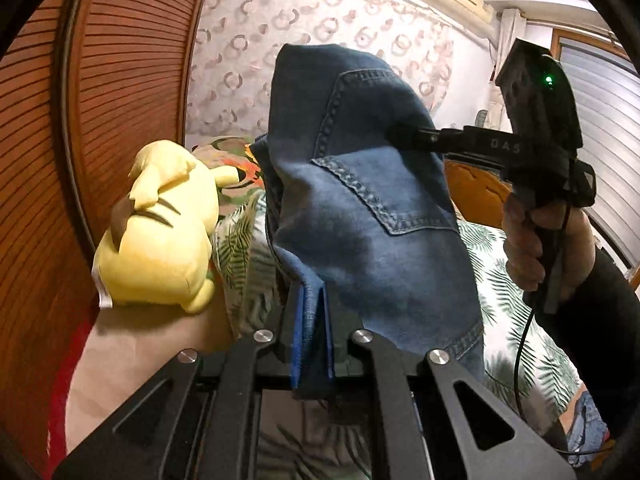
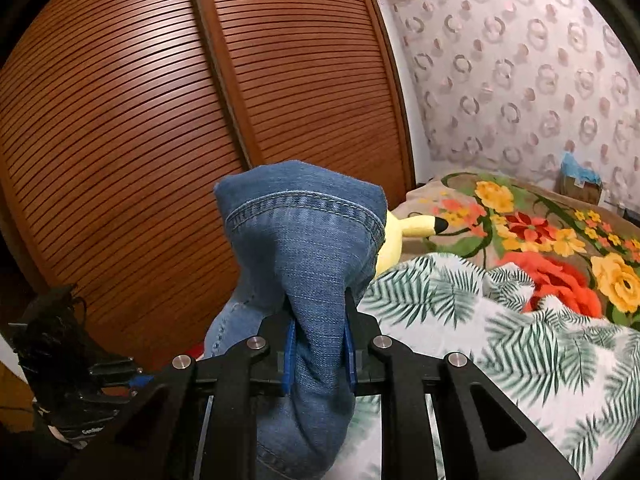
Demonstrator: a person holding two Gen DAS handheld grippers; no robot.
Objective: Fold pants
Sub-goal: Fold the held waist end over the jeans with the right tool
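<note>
The blue denim pants (image 1: 360,216) hang lifted off the bed, held between both grippers. My left gripper (image 1: 312,332) is shut on a folded edge of the denim close to the camera. The right gripper (image 1: 404,136) shows in the left wrist view at upper right, its fingers clamped into the cloth near a back pocket, with the hand on its handle. In the right wrist view my right gripper (image 2: 320,344) is shut on a bunched hem of the pants (image 2: 304,248), which stands up in front of the lens. The left gripper's body shows dark at lower left there.
A yellow plush toy (image 1: 160,232) lies on the bed at left, also showing behind the denim in the right wrist view (image 2: 404,232). A leaf-print sheet (image 2: 480,320) and a floral blanket (image 2: 540,232) cover the bed. A brown slatted wardrobe (image 2: 160,120) stands close by.
</note>
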